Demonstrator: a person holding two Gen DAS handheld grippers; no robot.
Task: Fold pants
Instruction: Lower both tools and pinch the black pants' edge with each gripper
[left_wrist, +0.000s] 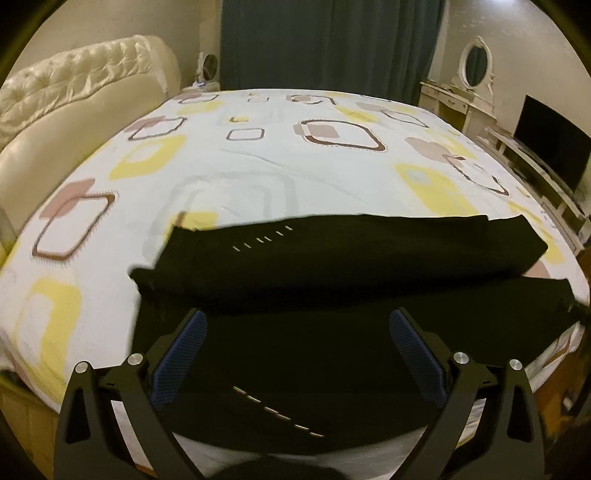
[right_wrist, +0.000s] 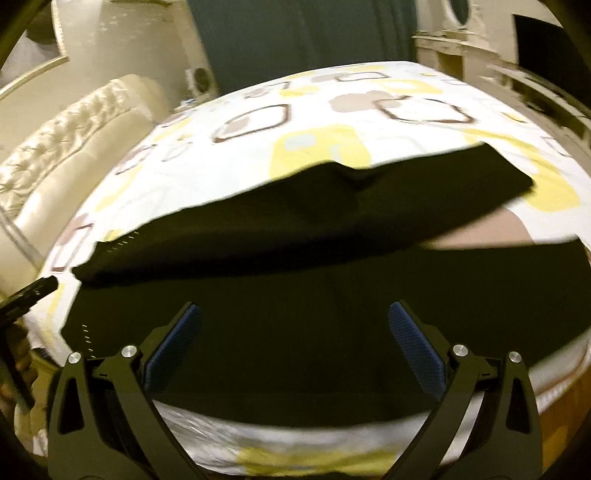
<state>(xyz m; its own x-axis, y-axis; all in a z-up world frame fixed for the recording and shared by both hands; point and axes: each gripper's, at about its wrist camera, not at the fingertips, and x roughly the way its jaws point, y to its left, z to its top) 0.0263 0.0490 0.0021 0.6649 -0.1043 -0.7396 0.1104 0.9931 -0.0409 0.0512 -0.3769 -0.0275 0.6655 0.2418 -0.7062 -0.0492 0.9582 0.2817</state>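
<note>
Black pants (left_wrist: 332, 266) lie across the near side of the bed, both legs stretched sideways, the far leg overlapping the near one. Short white dashes mark the cloth at the left end. My left gripper (left_wrist: 298, 321) hovers open over the near leg, blue pads (left_wrist: 184, 350) spread wide with nothing between them. In the right wrist view the same pants (right_wrist: 314, 221) span the frame, and my right gripper (right_wrist: 295, 314) is open above the near leg, nothing held. The tip of the left gripper (right_wrist: 29, 291) shows at the left edge there.
The bed (left_wrist: 258, 166) has a white sheet with yellow and brown squares. A cream tufted headboard (left_wrist: 74, 96) stands left. A dark curtain (left_wrist: 325, 40) hangs behind. A white dressing table with oval mirror (left_wrist: 469, 85) and a dark screen (left_wrist: 550, 144) stand right.
</note>
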